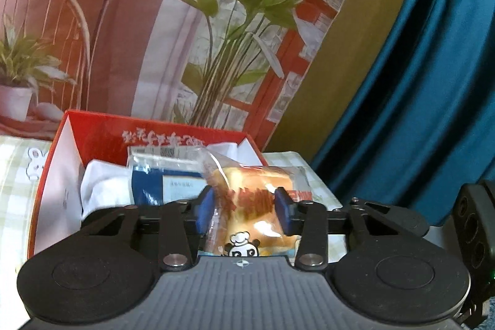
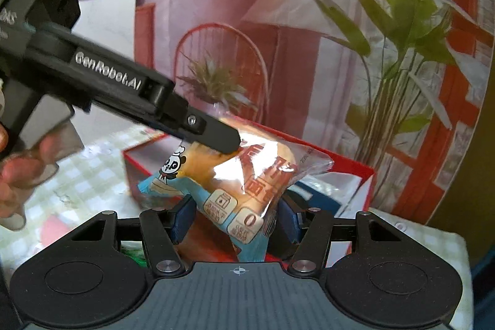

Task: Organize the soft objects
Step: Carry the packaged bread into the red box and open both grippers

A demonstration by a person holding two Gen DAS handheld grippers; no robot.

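Note:
A bagged bread bun (image 1: 250,206) with a panda print is held above an open red box (image 1: 102,138). My left gripper (image 1: 244,207) is shut on the bun, its blue pads pressing both sides. In the right wrist view the same bun (image 2: 247,172) hangs over the red box (image 2: 355,172), gripped near its top by the left gripper's black fingers (image 2: 222,138). My right gripper (image 2: 235,217) has its blue pads on either side of the bun's lower end; contact is unclear. The box holds a blue packet (image 1: 161,178) and a white cloth (image 1: 102,184).
The box stands on a green checked tablecloth (image 1: 15,175). A printed backdrop with plants and a lamp (image 1: 201,20) stands close behind it. A blue curtain (image 1: 417,98) hangs at the right. The person's hand (image 2: 12,172) shows at the left.

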